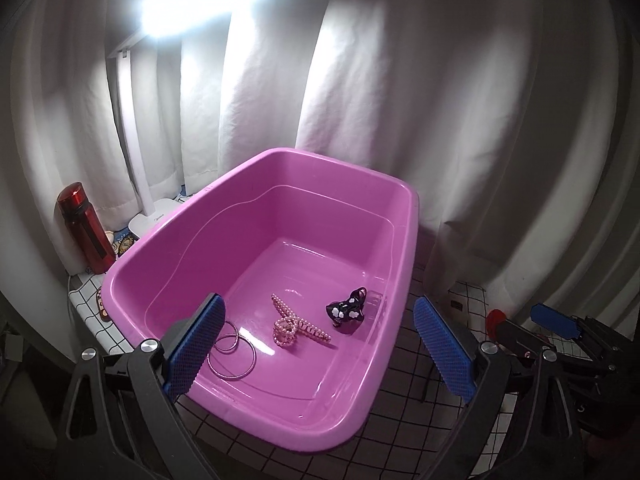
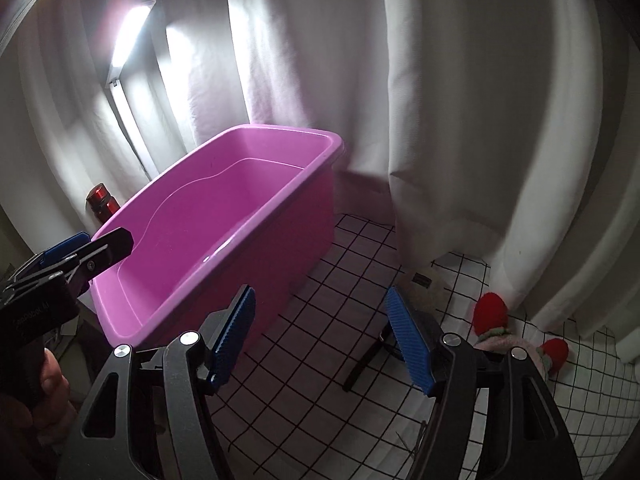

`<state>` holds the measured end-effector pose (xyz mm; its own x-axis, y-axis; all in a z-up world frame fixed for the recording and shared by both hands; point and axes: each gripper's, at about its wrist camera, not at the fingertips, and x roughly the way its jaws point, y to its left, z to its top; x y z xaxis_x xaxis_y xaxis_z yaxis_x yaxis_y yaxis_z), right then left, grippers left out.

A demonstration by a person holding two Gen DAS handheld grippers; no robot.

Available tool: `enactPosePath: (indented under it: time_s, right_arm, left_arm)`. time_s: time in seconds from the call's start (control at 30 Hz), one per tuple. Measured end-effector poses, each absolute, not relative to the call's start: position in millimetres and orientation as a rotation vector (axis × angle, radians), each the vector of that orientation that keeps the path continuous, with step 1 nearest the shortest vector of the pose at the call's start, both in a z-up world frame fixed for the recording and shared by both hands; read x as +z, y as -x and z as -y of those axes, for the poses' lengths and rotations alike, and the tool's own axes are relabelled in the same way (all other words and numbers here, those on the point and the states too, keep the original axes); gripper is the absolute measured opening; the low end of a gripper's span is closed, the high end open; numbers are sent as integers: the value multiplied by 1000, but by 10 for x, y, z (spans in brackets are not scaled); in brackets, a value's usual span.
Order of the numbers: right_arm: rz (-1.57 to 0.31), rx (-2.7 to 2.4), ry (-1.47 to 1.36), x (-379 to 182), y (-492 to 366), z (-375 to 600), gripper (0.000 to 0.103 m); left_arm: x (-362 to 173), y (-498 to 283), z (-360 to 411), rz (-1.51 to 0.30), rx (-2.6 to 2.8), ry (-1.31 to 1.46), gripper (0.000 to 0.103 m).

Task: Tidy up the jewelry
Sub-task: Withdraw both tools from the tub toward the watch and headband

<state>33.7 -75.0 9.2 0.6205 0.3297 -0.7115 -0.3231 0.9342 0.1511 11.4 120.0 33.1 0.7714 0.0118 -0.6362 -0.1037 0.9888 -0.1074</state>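
At the left of the left wrist view a red bottle stands by the curtain. The pink tub fills the centre, holding thin rings, a pearl claw clip and a black clip. The left gripper gapes wide, holding nothing. The right gripper, lower centre in its own view, is also spread and holds nothing, over the checked cloth.
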Motion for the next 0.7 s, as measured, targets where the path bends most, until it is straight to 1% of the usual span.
enactPosePath:
  time_s: [0.33,0.7]
  right_arm:
    - [-918,141,-127,-376,212,2007,66]
    - [-977,16,-244,-776,478,2788,66]
  left_arm:
    - [187,-53,-466,-724,-90,105,96]
    - [-449,-244,187,-827,-157,21,96]
